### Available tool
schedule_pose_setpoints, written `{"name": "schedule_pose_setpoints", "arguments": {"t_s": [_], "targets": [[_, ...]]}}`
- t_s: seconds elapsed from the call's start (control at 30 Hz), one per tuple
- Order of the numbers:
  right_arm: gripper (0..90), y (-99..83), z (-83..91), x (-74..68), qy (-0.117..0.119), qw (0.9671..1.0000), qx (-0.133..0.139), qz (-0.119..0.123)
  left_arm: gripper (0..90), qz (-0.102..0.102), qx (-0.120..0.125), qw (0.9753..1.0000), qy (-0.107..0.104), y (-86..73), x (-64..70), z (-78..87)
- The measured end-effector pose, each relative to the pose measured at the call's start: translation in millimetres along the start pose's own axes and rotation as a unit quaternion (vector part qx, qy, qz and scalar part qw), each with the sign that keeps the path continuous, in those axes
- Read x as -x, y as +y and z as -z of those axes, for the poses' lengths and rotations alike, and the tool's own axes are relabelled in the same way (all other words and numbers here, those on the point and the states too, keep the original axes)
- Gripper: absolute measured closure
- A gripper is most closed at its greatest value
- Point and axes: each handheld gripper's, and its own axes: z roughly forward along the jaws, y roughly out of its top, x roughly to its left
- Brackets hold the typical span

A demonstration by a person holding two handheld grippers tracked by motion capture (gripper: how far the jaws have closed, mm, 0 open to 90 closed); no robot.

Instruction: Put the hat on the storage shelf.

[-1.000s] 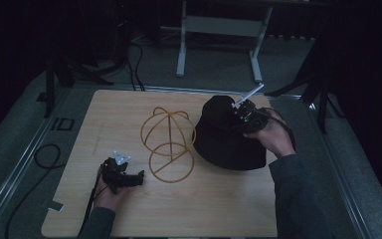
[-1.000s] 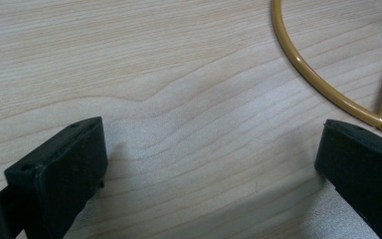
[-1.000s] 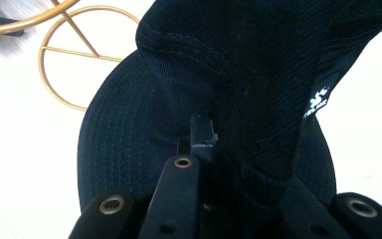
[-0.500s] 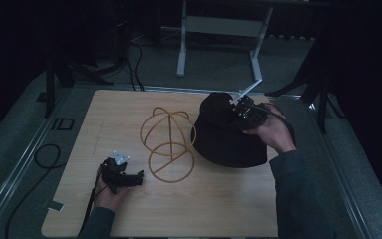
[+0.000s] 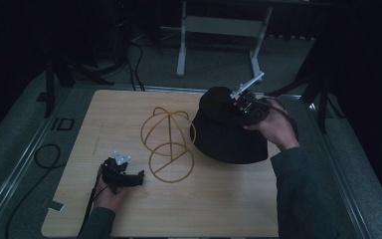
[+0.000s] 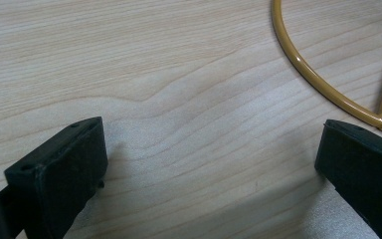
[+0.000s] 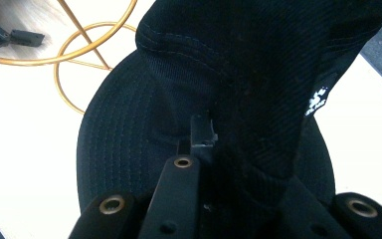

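**Left gripper view: jaws apart over bare wood**

Left gripper (image 6: 204, 174) low over the wooden table (image 6: 179, 74); two black jaws rise from the bottom corners, spread wide, nothing between them but light wood grain. Soft shadow under each jaw. Gold wire frame (image 6: 323, 89) at upper right: a curved rod sweeps down to a welded joint with a straight spoke, just beside the right-hand jaw's tip. Contact there cannot be told.

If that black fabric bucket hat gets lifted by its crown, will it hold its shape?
Probably not: the black fabric bucket hat already creases where the right hand-held gripper pinches its crown. Its stitched brim looks soft, so it would likely droop. It seems light.
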Motion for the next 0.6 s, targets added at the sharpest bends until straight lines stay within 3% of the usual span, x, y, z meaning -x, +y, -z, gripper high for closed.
{"name": "schedule_pose_setpoints", "arguments": {"t_s": [0.6], "targets": [[87.8, 5.7, 16.7, 4.2, -0.001, 0.9998, 0.018, -0.007, 0.3, -0.001, 0.000, 1.0000, 0.001, 0.0, -0.1, 0.0]]}}
